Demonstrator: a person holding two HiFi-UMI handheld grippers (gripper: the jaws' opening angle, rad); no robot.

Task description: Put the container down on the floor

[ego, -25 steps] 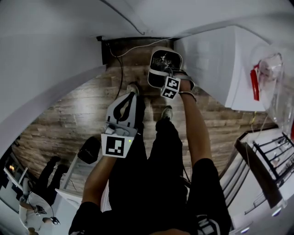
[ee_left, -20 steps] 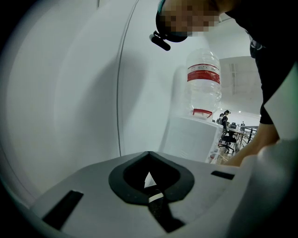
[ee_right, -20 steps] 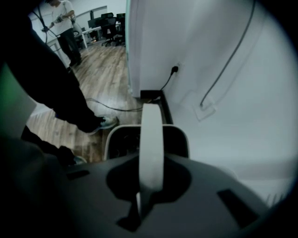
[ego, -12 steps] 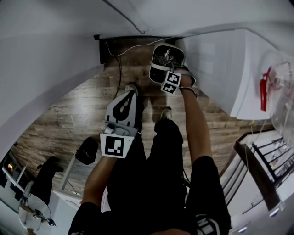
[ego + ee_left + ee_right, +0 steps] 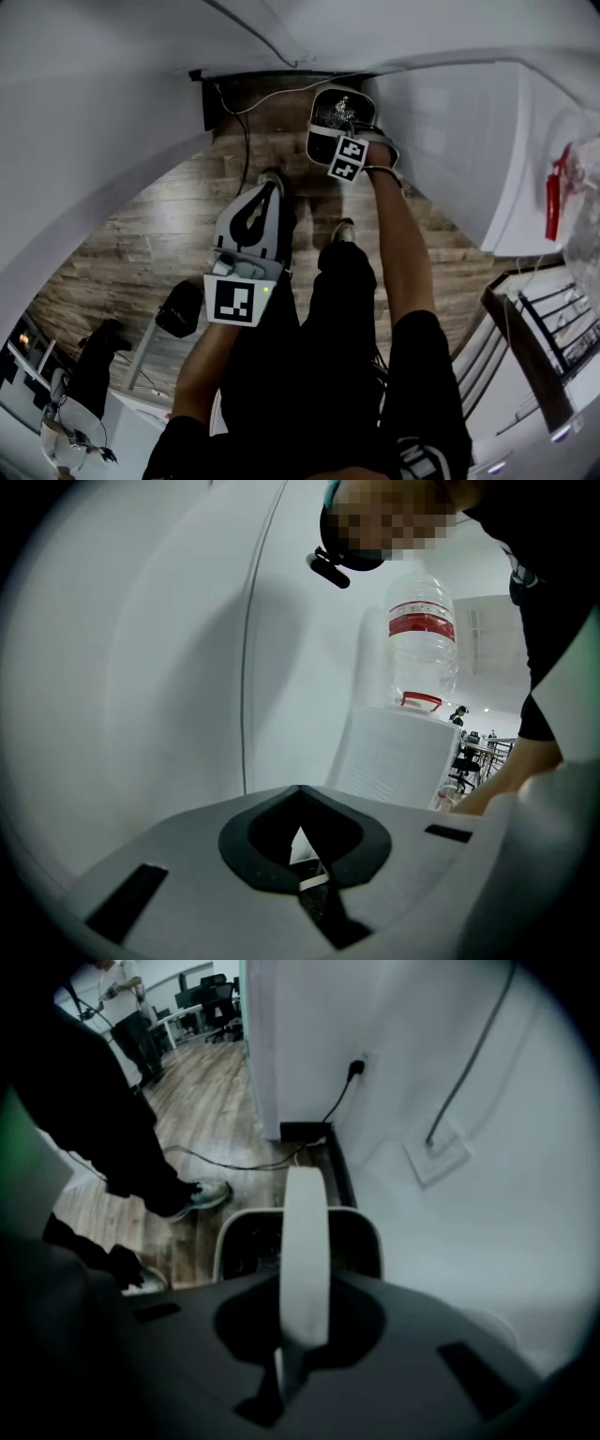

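Right tongs [image 5: 349, 139] clenched on the white strap handle [image 5: 305, 1251]; the white-rimmed dark plastic container [image 5: 330, 114] hangs just below them, above the wood-plank floor [image 5: 141, 234]. Left tongs [image 5: 268, 190] clamped together, empty. Carrying step, I'd say. Next up: lower gently, then release.

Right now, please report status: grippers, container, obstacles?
Right gripper shut on container, by handle. Left gripper shut, empty. It seems above floor; cable nearby.

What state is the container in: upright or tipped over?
Upright. The container hangs by its white handle, clamped in the jaws of the right gripper, open mouth facing up at the head view.
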